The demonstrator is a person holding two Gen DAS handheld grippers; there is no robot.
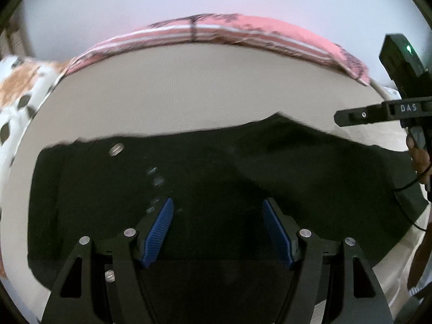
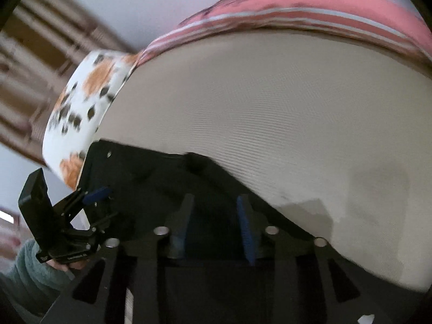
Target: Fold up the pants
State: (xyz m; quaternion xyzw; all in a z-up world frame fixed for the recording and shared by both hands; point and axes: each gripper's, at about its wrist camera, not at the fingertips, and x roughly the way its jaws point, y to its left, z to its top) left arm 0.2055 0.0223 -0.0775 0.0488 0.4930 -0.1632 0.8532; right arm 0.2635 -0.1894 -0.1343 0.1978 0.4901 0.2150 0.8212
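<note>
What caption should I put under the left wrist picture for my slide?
Open left gripper over black pants spread on a beige bed, pink blanket behind.

Black grippers (image 1: 218, 232), blue-padded jaws, teal fleece sleeve (image 2: 29, 275).

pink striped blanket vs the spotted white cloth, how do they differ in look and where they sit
The pink striped blanket is pink with white stripes; the spotted white cloth is white with orange patches and dark spots. The blanket runs along the far edge of the beige bed surface; the spotted cloth lies at its left end. Neither touches the black pants.
</note>
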